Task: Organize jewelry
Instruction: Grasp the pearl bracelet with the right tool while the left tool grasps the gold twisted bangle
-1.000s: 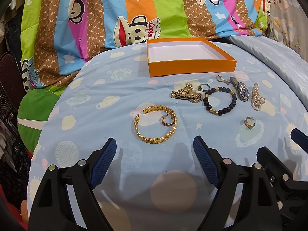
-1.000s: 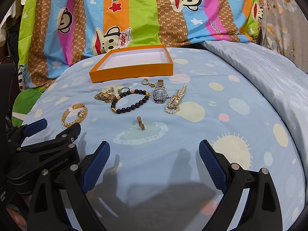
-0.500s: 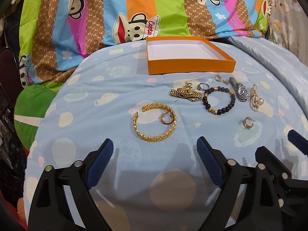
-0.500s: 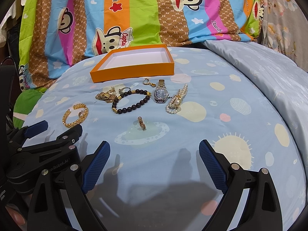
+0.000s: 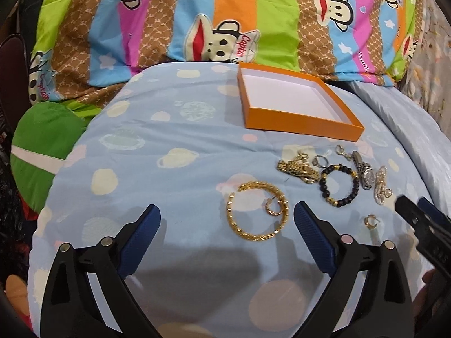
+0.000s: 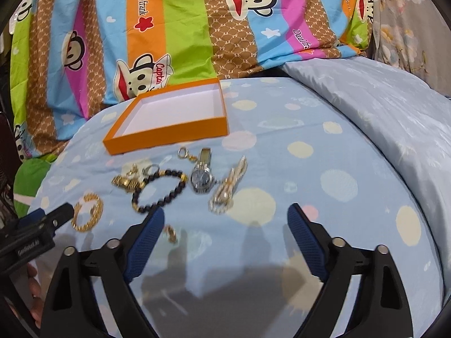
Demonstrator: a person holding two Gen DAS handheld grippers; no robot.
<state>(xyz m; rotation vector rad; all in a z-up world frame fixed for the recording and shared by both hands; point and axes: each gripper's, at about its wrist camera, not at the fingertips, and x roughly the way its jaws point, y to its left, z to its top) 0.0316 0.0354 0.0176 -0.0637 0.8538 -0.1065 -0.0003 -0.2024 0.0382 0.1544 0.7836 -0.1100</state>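
Two grippers hover empty: our left gripper (image 5: 227, 221) is opening, our right gripper (image 6: 225, 222) closing; we should pinch the gold bangle (image 5: 258, 211) by its rim.

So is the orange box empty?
Empty. The box shows only its bare white floor; the jewelry lies on the sheet.

the bed sheet (image 5: 180, 152) is soft matt printed cloth. the orange box (image 5: 298, 124) looks like matt cardboard, white inside. the gold bangle (image 5: 258, 211) is shiny textured metal; the bead bracelet (image 6: 157, 194) has dark glossy beads; the watch (image 6: 200, 178) is polished metal. left hand-held gripper (image 5: 227, 226) pads are ribbed blue on matt black plastic.
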